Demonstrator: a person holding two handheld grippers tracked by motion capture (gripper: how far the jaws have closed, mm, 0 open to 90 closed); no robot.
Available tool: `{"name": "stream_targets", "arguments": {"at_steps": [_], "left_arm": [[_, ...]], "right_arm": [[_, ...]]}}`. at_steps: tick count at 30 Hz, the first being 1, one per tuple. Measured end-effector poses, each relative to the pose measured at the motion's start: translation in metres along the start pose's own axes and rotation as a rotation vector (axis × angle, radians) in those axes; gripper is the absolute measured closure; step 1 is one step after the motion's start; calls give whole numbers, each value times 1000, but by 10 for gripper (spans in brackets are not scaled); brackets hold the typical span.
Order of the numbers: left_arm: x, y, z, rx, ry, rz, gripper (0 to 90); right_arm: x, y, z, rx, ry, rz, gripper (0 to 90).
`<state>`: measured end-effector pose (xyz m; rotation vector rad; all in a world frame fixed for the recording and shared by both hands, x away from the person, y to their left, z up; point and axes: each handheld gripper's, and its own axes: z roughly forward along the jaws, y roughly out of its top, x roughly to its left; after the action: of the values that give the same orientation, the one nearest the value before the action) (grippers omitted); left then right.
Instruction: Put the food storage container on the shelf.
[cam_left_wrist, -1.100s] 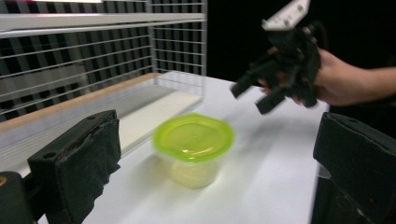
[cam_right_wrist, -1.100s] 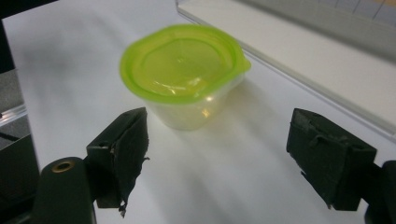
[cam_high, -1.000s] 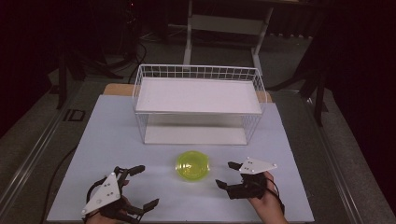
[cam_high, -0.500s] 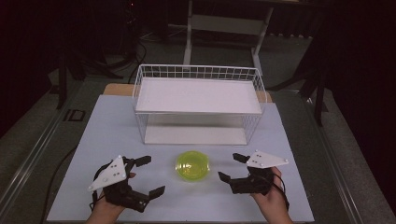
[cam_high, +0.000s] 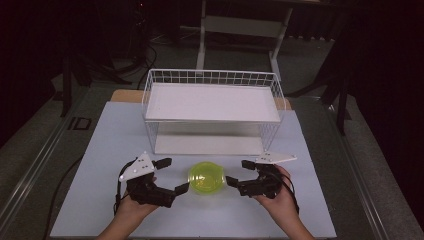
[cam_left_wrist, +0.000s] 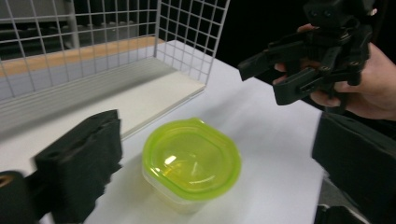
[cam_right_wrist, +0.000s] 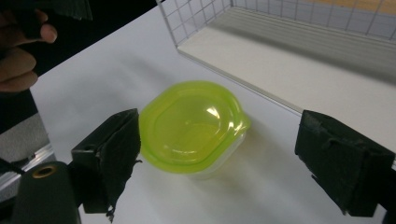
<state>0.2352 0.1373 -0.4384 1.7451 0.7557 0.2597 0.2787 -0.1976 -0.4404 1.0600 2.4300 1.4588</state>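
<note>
A clear tub with a lime-green lid (cam_high: 206, 178) (cam_left_wrist: 191, 161) (cam_right_wrist: 194, 126) sits on the white table, just in front of the wire rack. My left gripper (cam_high: 176, 174) (cam_left_wrist: 215, 140) is to the tub's left and points at it, jaws wide open and empty. My right gripper (cam_high: 237, 172) (cam_right_wrist: 219, 126) (cam_left_wrist: 260, 83) faces the tub from its right. Its jaws have just been opening and stand wide, with nothing pressed between the pads. The tub lies between the two grippers, close to both sets of jaw tips, and neither touches it.
A white wire rack (cam_high: 212, 102) with a raised shelf and a low base board stands behind the tub, its front edge close to it. The white table top (cam_high: 115, 130) stretches left and right of the rack. Dark floor and stands surround the table.
Both grippers have moved away from the table's front edge and inward toward the tub, the left one farther. The right jaws stand slightly wider.
</note>
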Motion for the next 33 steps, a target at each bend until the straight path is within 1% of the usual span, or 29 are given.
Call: {"name": "stream_targets", "arguments": {"at_steps": [1,2,4,5,6,7,8,9,10,11,14,15,16,17,18,19,21,22,24,25,26,27,28,29,30,31,33], "left_arm": [[0,0,3,1,11,-3,51],[2,0,8,11,3,-11,58],[5,-2,16,41,19,-34,58],[7,-4,19,46,19,-55,58],[9,-6,22,65,29,-81,68],[12,-8,26,88,10,-120,91],[15,-11,29,107,6,-146,93],[17,-12,33,132,27,-164,100],[19,-14,35,142,21,-193,130],[21,-16,37,145,29,-209,144],[24,-21,44,192,64,-252,162],[25,-23,46,202,87,-268,176],[26,-25,47,200,88,-286,213],[26,-25,47,200,88,-286,216],[28,-28,49,223,100,-291,216],[29,-31,50,232,88,-311,217],[30,-35,51,246,84,-330,225],[30,-37,51,247,86,-332,245],[30,-39,52,257,85,-343,251],[29,-40,51,238,90,-342,274],[29,-41,51,230,88,-345,303],[29,-41,51,234,84,-351,343],[29,-41,53,242,86,-350,348],[29,-42,54,244,83,-352,362],[30,-43,55,245,81,-361,389],[31,-44,56,247,75,-376,397],[32,-45,59,259,60,-388,450]], "right_arm": [[-2,0,1,-6,2,7,176],[-3,1,2,-11,0,10,177],[-6,2,6,4,-2,13,245],[-8,3,8,10,4,24,245],[-9,3,11,22,10,39,248],[-11,3,13,33,15,55,289],[-12,3,15,43,26,78,314],[-13,2,17,43,26,90,316],[-14,2,19,46,22,92,330],[-15,1,22,52,20,99,340],[-14,-3,28,60,7,99,362],[-14,-4,30,61,3,103,372],[-15,-6,32,68,8,120,403],[-15,-6,32,68,8,120,403],[-16,-7,34,71,13,134,404],[-18,-10,37,80,-11,143,405],[-22,-12,41,92,3,183,407],[-23,-14,44,97,0,195,409],[-25,-16,48,107,7,212,413],[-25,-16,49,114,9,212,422],[-24,-17,51,119,18,220,428],[-23,-18,52,122,29,229,436],[-22,-19,53,130,33,239,438],[-20,-19,54,137,23,235,441],[-19,-19,56,139,24,237,442],[-19,-20,57,146,22,241,448],[-18,-20,59,153,19,259,476]]}}
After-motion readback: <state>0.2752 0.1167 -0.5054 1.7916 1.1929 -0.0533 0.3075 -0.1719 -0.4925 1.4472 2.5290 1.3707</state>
